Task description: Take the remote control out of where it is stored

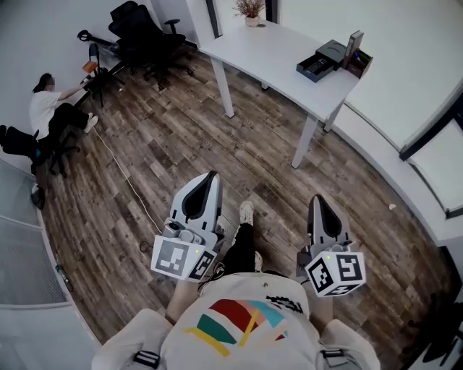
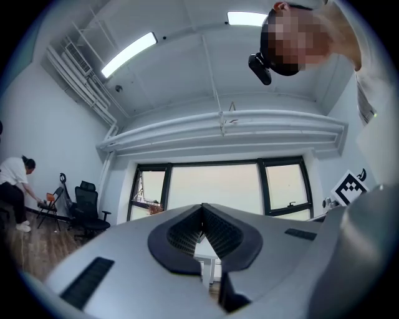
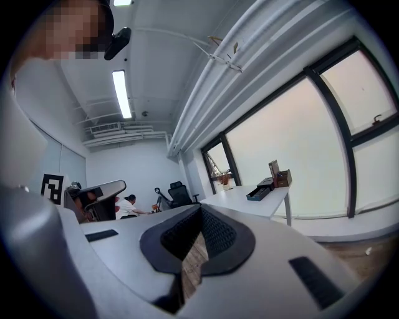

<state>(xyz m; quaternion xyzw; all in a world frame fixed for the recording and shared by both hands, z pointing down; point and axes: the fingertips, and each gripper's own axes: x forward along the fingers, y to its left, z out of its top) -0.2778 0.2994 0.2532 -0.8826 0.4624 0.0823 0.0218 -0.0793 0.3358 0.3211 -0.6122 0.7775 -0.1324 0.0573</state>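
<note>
A white table [image 1: 268,50] stands ahead at the far side of the wooden floor. Near its right end lies a black open tray [image 1: 317,66] with something dark and flat in it, too small to identify. A brown box [image 1: 359,63] stands beside the tray. Both show far off in the right gripper view, the tray [image 3: 259,192] and the box [image 3: 282,177]. My left gripper [image 1: 210,177] and right gripper [image 1: 319,200] hang over the floor, well short of the table. Both are shut and empty, with the left's jaws [image 2: 202,207] and the right's jaws [image 3: 201,209] meeting at their tips.
Black office chairs [image 1: 145,32] stand at the back left. A person [image 1: 51,108] crouches by the left wall, and a cable [image 1: 123,177] runs across the floor. A potted plant [image 1: 249,10] sits at the table's far end. A low white ledge [image 1: 405,144] runs along the right.
</note>
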